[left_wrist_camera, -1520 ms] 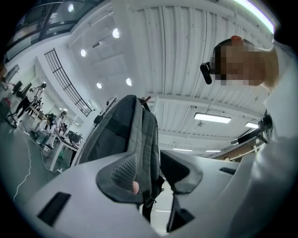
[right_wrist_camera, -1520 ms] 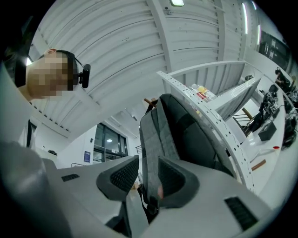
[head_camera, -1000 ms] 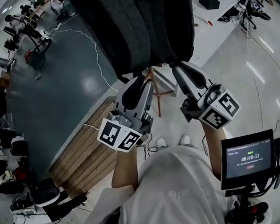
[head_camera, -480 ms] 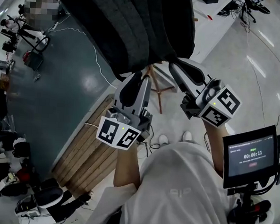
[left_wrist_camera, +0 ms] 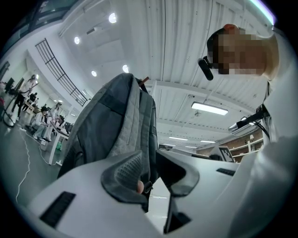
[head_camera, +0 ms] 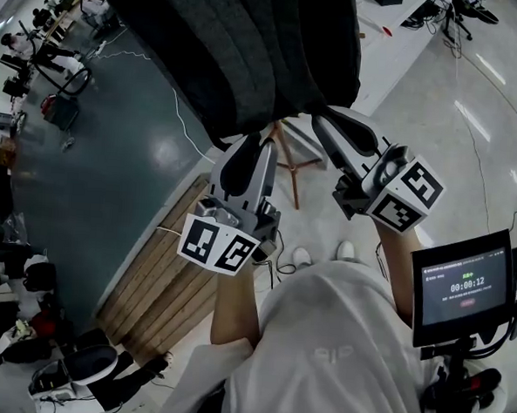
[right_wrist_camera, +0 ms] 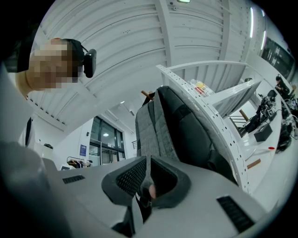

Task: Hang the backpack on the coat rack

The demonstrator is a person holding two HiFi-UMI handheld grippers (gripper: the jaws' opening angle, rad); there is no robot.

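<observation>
The dark grey backpack (head_camera: 250, 52) fills the top of my head view, held raised in front of me. Just below it I see the wooden legs of the coat rack (head_camera: 289, 164), and one peg tip (left_wrist_camera: 144, 80) shows at the bag's top. My left claw (head_camera: 260, 145) and right claw (head_camera: 321, 119) are each clamped shut on the backpack's lower end.

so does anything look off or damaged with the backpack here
Nothing looks damaged or spilled. The backpack is held upright at the coat rack, with the left tongs and right tongs each shut on a strap near its bottom. Only a loose white cable trails across the green floor.
</observation>
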